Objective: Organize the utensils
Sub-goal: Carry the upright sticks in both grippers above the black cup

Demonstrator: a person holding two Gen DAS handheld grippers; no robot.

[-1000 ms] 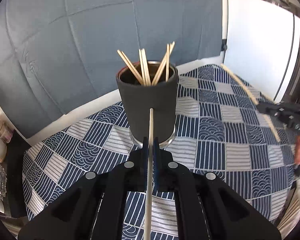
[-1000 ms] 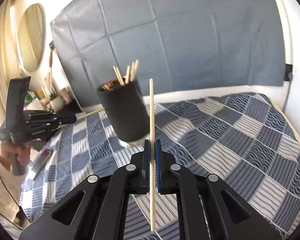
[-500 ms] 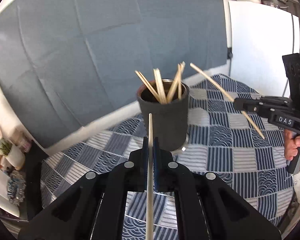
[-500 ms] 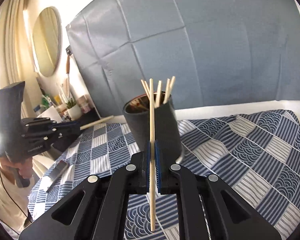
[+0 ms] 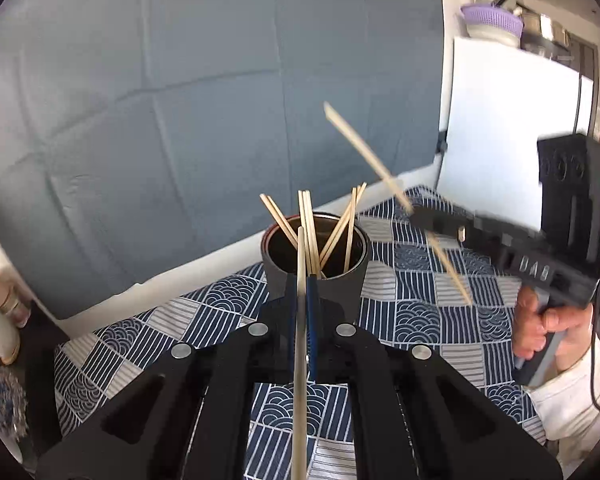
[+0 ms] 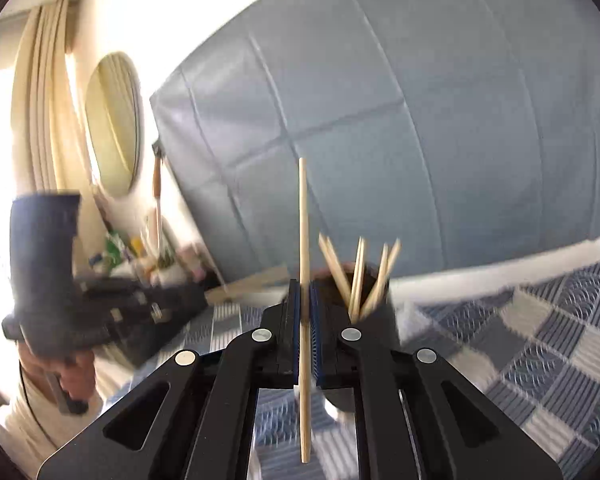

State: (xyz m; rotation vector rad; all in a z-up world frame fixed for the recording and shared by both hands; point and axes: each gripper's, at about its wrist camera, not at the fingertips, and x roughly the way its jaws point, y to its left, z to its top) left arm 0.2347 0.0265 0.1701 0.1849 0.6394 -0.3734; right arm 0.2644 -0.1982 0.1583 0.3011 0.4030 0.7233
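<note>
One chopstick (image 5: pixel 300 320) is pinched mid-length in each closed claw (image 5: pixel 301 312); light, stiff, probably slippery, it is best gripped near the middle.

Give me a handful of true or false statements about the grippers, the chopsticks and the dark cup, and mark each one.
1. The left gripper is shut on a pale wooden chopstick. True.
2. The right gripper is empty. False: its jaws clamp a second wooden chopstick.
3. The dark round cup already holds several wooden chopsticks. True.
4. The dark cup lies tipped on its side. False: it stands upright on the blue and white patterned cloth.
5. The backdrop is a red curtain. False: it is a grey-blue creased sheet.
</note>
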